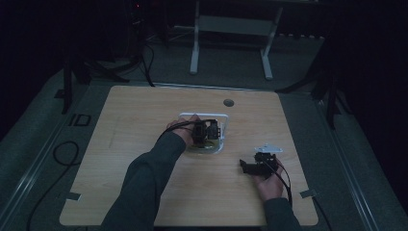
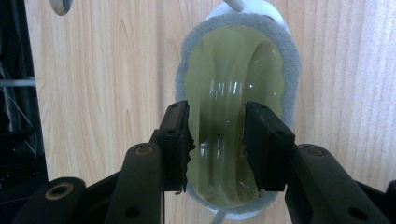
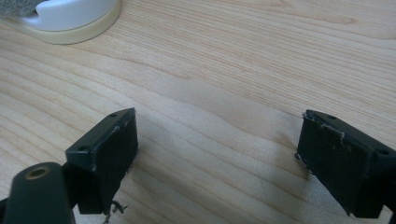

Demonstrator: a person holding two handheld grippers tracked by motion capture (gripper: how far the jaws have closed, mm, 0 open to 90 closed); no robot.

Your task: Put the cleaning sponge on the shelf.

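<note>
- The left gripper [image 2: 217,109] hangs straight down over the scrubber [image 2: 233,60], a clear yellow-green dome on a grey pad. Its jaws are part-way apart, one on each side of the dome's lower half.
- The dome spreads out wider under both pads, so I judge the jaws sit above it and are not pinching it. Nothing is held yet.
- The scrubber lies in the white dish [image 1: 221,115] near the middle of the table [image 1: 144,110], long axis in line with the gripper.
- To grip it well, spread the jaws a little more until they clear the dome's flanks. Then sink straight down so the pads meet the sides low, near the grey pad.
- The dome looks smooth and rounded, so a high pinch would likely squirt it out. Close slowly and keep both pads level.
- Keep the grip centred along the length, or the scrubber may tip when it is lifted.
- Lift gently at first, because the light dish may come up with it.
- The right gripper [image 3: 218,119] rests on the table at the right, jaws spread wide with bare wood between them. It is well apart from the dish and free to steady the dish rim if needed.
</note>
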